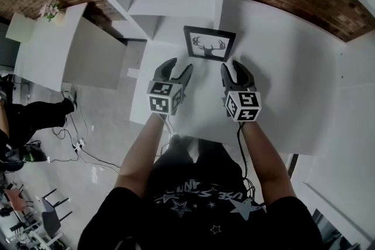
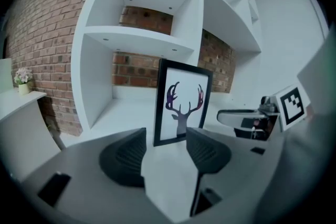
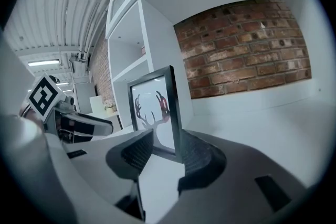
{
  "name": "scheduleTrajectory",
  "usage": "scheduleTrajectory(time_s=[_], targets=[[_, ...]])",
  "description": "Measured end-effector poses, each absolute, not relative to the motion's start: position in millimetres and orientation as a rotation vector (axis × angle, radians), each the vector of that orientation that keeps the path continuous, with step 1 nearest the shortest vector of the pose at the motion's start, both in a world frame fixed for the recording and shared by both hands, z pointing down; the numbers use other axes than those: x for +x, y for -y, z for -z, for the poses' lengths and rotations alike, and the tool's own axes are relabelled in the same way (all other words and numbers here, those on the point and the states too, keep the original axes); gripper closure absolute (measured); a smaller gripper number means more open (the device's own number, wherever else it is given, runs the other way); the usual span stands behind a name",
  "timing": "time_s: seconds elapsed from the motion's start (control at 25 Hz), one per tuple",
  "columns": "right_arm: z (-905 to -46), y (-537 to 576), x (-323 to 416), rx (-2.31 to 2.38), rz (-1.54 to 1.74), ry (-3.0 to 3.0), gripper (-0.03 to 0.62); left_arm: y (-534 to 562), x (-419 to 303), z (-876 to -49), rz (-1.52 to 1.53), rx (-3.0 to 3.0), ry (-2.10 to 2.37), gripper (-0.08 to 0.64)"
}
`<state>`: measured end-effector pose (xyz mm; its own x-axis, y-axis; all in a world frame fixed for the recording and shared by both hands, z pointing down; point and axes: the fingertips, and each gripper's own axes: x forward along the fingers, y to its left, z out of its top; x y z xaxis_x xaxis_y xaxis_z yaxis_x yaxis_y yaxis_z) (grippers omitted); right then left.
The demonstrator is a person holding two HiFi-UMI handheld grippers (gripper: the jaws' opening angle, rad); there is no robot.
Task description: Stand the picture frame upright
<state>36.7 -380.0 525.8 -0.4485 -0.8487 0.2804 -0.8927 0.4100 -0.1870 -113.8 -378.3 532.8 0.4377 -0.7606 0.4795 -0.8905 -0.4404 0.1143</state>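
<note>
Both tools are empty: the left gripper (image 1: 179,66) and right gripper (image 1: 232,67) hold their jaws spread, just short of the deer picture frame (image 1: 209,44). It stands upright on the white counter (image 1: 293,67), apparently unsupported, so the task looks done.

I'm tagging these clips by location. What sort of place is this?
Probably a showroom or lab mock-up of a living room, not a lived-in home: bare white shelving against a brick wall, one deer picture frame on the white counter, loose cables on the floor.
</note>
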Motion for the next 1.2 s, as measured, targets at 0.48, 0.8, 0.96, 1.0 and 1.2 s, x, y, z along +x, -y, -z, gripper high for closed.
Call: scheduleTrajectory(time_s=[0.48, 0.8, 0.96, 1.0, 1.2], targets=[[-514, 312, 13, 1.745, -0.386, 2.376, 0.445, 318, -135, -517, -0.414, 2.460, 1.226, 0.322], [-488, 254, -32, 1.855, -0.310, 2.333, 0.445, 270, -172, -495, -0.380, 2.548, 1.133, 0.337], [-476, 224, -47, 1.914, -0.277, 2.310, 0.445, 244, -180, -486, -0.354, 2.593, 1.072, 0.357], [-473, 216, -52, 1.929, -0.271, 2.303, 0.445, 236, -183, -484, -0.351, 2.603, 1.057, 0.361], [-464, 166, -69, 2.020, -0.258, 2.240, 0.445, 197, -198, -477, -0.339, 2.655, 0.977, 0.373]])
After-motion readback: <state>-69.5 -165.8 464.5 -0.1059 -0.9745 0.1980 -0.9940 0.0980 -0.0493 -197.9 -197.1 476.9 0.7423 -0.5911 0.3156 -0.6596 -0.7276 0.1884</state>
